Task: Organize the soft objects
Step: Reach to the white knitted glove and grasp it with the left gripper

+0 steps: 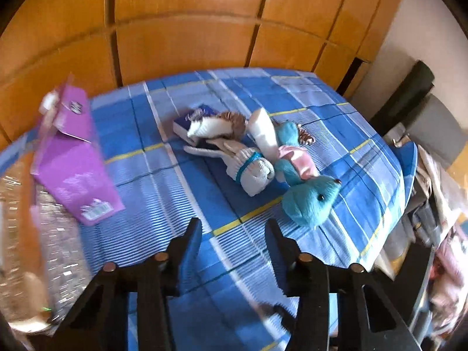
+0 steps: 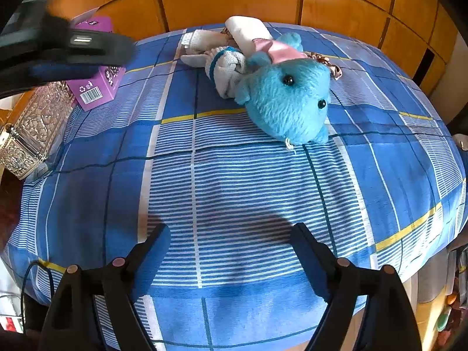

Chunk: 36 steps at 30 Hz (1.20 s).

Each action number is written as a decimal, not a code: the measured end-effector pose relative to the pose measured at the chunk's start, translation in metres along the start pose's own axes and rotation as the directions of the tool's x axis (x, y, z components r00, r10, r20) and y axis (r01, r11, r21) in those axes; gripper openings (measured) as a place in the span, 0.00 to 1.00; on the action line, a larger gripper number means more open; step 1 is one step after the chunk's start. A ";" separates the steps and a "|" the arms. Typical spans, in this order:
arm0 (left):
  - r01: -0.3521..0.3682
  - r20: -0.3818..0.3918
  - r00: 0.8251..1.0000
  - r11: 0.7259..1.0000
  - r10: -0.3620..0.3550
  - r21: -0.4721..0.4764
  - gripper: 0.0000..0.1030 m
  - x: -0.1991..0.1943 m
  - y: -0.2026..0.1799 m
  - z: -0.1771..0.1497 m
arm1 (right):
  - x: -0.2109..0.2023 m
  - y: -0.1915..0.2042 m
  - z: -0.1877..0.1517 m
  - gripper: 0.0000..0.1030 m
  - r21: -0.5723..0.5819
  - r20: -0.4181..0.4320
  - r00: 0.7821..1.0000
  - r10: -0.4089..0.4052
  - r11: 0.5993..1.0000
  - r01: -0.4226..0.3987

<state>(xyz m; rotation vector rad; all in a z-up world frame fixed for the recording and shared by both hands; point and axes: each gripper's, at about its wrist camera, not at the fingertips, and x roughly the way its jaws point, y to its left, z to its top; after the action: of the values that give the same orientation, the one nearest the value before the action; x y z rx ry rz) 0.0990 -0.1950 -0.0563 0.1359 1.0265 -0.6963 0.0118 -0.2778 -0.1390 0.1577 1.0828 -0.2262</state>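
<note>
From the purple carton (image 2: 96, 87) at far left, past the white knitted toy (image 2: 226, 71), to the blue plush bear (image 2: 288, 99) lying mid-bed, all looks light and squashy, best pinched at the bear's body; left gripper (image 1: 234, 228) and right gripper (image 2: 231, 234) both gape wide, empty.

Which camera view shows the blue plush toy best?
The right wrist view: the blue plush toy is large and sharp there, with both black eyes and its pink ribbon visible. In the left wrist view, the same toy is smaller and blurred, lying beside the white socks.
</note>
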 end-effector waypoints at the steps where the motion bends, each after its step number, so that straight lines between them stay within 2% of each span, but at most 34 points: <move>1: 0.009 -0.010 1.000 1.000 -0.009 -0.024 0.41 0.008 0.001 0.003 | -0.001 0.000 -0.001 0.84 -0.001 -0.001 1.000 0.000 1.000 0.000; 8: 0.050 -0.051 0.997 0.986 -0.059 -0.162 0.42 0.058 0.003 0.037 | -0.001 -0.001 0.000 0.84 -0.002 -0.010 1.000 0.009 1.000 -0.009; 13: 0.064 -0.040 0.997 0.977 -0.073 -0.203 0.44 0.083 0.004 0.058 | -0.001 -0.003 0.001 0.84 -0.003 -0.013 1.000 0.017 1.000 -0.017; 16: 0.053 -0.045 0.997 0.982 -0.062 -0.182 0.44 0.101 0.000 0.067 | 0.000 -0.004 0.002 0.86 0.002 -0.012 1.000 0.024 1.000 -0.024; 19: 0.068 -0.037 0.996 0.983 -0.075 -0.169 0.50 0.113 -0.002 0.071 | 0.000 -0.005 0.002 0.86 0.002 -0.007 1.000 0.026 1.000 -0.026; 21: 0.054 -0.025 0.998 0.985 -0.059 -0.166 0.69 0.119 -0.001 0.067 | 0.000 -0.006 0.002 0.86 0.006 -0.008 0.999 0.033 0.999 -0.033; 23: 0.043 -0.029 0.998 0.983 -0.049 -0.178 0.78 0.123 0.004 0.059 | 0.001 -0.008 0.003 0.88 0.012 -0.008 0.999 0.042 0.999 -0.042; 25: 0.073 -0.018 0.997 0.981 -0.077 -0.180 0.73 0.122 0.008 0.055 | 0.002 -0.008 0.004 0.90 0.007 -0.014 0.999 0.048 0.999 -0.048; 27: 0.140 -0.025 0.989 0.971 -0.147 -0.194 0.43 0.117 0.012 0.053 | 0.003 -0.007 0.004 0.91 0.005 -0.015 0.999 0.046 0.999 -0.046; 28: 0.148 -0.026 0.987 0.969 -0.156 -0.199 0.42 0.113 0.012 0.053 | 0.003 -0.007 0.004 0.92 0.006 -0.012 0.999 0.048 0.999 -0.048; 30: 0.121 -0.026 0.992 0.982 -0.126 -0.148 0.34 0.103 0.009 0.050 | 0.004 -0.005 0.004 0.92 -0.002 -0.008 0.999 0.042 0.999 -0.042; 36: 0.070 -0.042 0.997 0.997 -0.071 -0.027 0.32 0.066 0.010 0.010 | 0.003 0.000 0.001 0.92 -0.024 0.008 0.999 0.037 0.999 -0.037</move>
<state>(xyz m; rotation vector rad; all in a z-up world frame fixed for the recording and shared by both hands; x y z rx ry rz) 0.1344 -0.2224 -0.1074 0.0931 1.0852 -0.7471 0.0140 -0.2786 -0.1417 0.1551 1.0733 -0.1801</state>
